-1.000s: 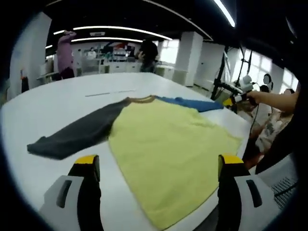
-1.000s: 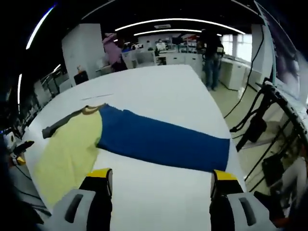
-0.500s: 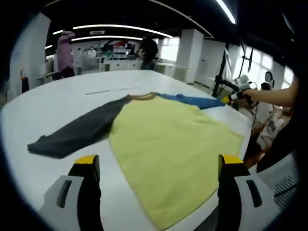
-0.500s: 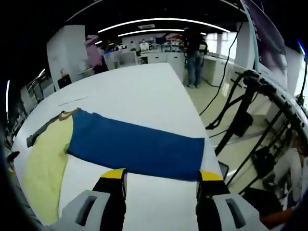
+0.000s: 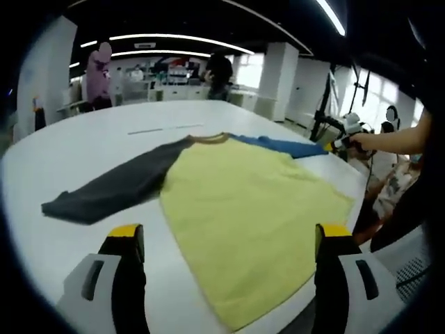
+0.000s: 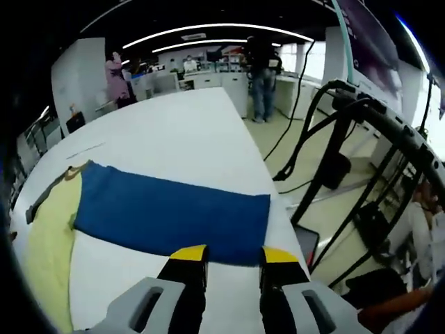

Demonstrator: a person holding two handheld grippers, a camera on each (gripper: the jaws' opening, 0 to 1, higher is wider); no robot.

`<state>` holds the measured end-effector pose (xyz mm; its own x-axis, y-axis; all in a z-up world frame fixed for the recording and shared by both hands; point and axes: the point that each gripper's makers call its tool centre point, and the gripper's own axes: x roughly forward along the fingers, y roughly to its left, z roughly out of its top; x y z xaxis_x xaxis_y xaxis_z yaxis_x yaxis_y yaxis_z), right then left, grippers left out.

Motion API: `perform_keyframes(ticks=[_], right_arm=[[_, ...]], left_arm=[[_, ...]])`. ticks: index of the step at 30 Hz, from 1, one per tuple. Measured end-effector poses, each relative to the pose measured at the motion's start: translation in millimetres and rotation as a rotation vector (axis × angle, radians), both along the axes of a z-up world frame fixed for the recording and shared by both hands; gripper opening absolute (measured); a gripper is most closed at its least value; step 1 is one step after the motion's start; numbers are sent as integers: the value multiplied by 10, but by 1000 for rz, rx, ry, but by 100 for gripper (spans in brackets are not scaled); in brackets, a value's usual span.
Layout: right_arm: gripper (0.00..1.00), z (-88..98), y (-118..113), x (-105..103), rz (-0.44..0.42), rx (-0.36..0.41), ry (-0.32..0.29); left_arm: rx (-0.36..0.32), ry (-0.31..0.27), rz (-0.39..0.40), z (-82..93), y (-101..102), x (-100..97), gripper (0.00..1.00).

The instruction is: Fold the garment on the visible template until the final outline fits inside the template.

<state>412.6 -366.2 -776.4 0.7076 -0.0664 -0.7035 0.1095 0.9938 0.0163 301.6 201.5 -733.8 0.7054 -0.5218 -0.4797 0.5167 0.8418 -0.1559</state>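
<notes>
Left gripper view: white bench point(image 5: 83, 139), large, rounded corners.
- Garment point(image 5: 243, 209): long-sleeved top, yellow-green body, laid flat on the bench; its hem reaches the bench's near edge.
- Grey sleeve point(image 5: 115, 191): stretched flat from the shoulder toward the bench's left edge.
- Blue sleeve point(image 5: 281, 146): stretched the opposite way, toward the bench's right edge.
- Collar point(image 5: 205, 141): brown band, on the side of the garment away from the near edge.
- Left tool point(image 5: 229, 236): jaws spread wide, yellow-tipped, holding nothing, above the near edge and the garment's hem.
- Right tool point(image 5: 341, 142): held in a person's hand point(image 5: 365, 142) at the bench's right edge, near the blue sleeve's cuff.

Right gripper view: same bench point(image 6: 174, 118), seen from its end.
- Blue sleeve point(image 6: 170, 212): flat, wide, cuff end toward the bench edge nearest this tool.
- Yellow-green body point(image 6: 49, 236): beyond the sleeve, at the far left.
- Right tool point(image 6: 233, 254): jaws narrow, only a slim gap between the yellow tips, which sit at the sleeve's cuff edge; whether cloth lies between them cannot be told.
- Black stand point(image 6: 348, 139): on the floor beside the bench.
- People: standing in the far background of the room.
</notes>
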Motion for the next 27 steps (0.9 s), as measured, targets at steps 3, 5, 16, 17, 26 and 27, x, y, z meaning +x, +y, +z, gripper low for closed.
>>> perform_keyframes(ticks=[3, 5, 16, 17, 26, 27], right_arm=[[21, -60, -77, -7, -11, -9, 24], [18, -82, -100, -22, -19, -4, 29], [9, -212, -303, -9, -65, 23, 46], [9, -221, -313, 3, -65, 25, 44], [5, -255, -340, 48, -69, 35, 41], [4, -249, -319, 42, -73, 44, 37]], left_arm=[[13, 4, 0, -13, 14, -14, 99], [15, 6, 3, -14, 19, -23, 99], [21, 11, 29, -26, 104, -45, 99], [24, 14, 30, -30, 114, -50, 99], [33, 25, 31, -64, 141, -76, 99], [34, 26, 30, -67, 140, -77, 99]])
